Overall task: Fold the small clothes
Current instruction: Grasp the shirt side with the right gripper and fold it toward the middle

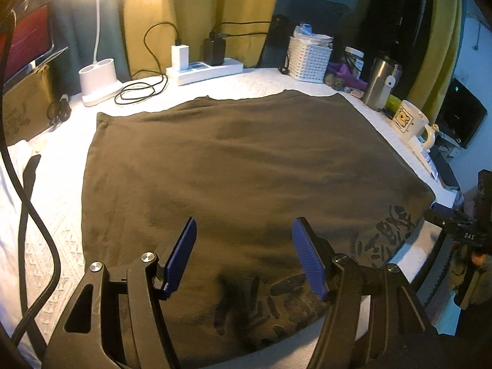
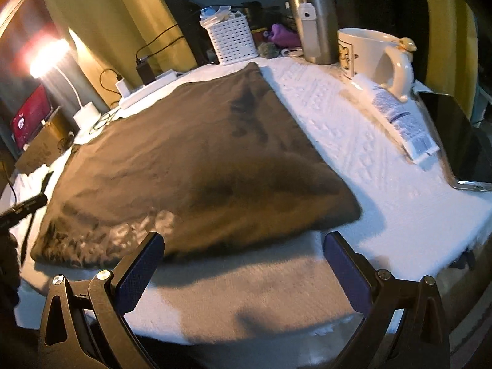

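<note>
A dark olive-brown garment (image 1: 246, 166) lies flat on the white textured cloth (image 1: 61, 215) that covers the table, with black printed marks (image 1: 381, 233) near its front right corner. My left gripper (image 1: 244, 230) hovers open over the garment's near edge, nothing between its blue pads. In the right wrist view the same garment (image 2: 190, 160) spreads ahead and to the left. My right gripper (image 2: 243, 246) stands open just in front of its near right corner, above bare white cloth (image 2: 384, 184). The right gripper's black tip (image 1: 455, 224) shows at the left view's right edge.
Along the back stand a lit white lamp base (image 1: 98, 83), a power strip with chargers (image 1: 203, 69), a white basket (image 1: 309, 58), a steel tumbler (image 1: 382, 81) and a white mug (image 1: 410, 121). A tube (image 2: 402, 123) and a laptop (image 2: 455, 141) lie at the right.
</note>
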`<control>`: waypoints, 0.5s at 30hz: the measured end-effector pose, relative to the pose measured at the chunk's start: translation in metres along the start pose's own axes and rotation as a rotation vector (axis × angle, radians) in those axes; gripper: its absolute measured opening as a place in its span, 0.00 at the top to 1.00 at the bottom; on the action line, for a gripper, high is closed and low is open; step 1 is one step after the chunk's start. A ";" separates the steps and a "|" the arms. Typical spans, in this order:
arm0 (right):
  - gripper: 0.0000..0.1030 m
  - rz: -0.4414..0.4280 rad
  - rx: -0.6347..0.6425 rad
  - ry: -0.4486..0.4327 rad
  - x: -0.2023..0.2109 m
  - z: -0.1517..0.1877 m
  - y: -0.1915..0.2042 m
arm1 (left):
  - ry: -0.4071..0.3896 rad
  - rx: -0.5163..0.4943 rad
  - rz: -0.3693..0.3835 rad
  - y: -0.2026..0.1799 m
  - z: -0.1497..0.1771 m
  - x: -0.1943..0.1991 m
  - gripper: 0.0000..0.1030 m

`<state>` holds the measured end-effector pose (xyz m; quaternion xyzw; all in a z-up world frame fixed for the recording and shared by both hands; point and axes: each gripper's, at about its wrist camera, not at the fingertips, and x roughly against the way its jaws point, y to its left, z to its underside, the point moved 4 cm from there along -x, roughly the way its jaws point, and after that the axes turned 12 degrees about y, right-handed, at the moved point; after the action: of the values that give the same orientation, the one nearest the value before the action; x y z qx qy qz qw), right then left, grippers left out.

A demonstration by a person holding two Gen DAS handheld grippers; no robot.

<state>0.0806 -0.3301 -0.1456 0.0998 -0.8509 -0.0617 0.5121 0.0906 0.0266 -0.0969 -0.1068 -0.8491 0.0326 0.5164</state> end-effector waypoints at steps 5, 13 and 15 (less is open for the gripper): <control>0.00 -0.012 0.003 0.006 -0.010 -0.016 0.009 | 0.013 0.025 -0.007 0.012 0.000 -0.006 0.37; 0.00 -0.041 -0.029 0.013 -0.025 -0.043 0.015 | 0.032 0.097 0.046 0.037 -0.004 -0.011 0.37; 0.00 -0.042 -0.025 0.014 -0.028 -0.048 0.019 | 0.033 0.105 0.042 0.042 -0.006 -0.013 0.37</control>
<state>0.1335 -0.3056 -0.1435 0.1118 -0.8440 -0.0825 0.5181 0.1079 0.0645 -0.1120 -0.0980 -0.8351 0.0864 0.5344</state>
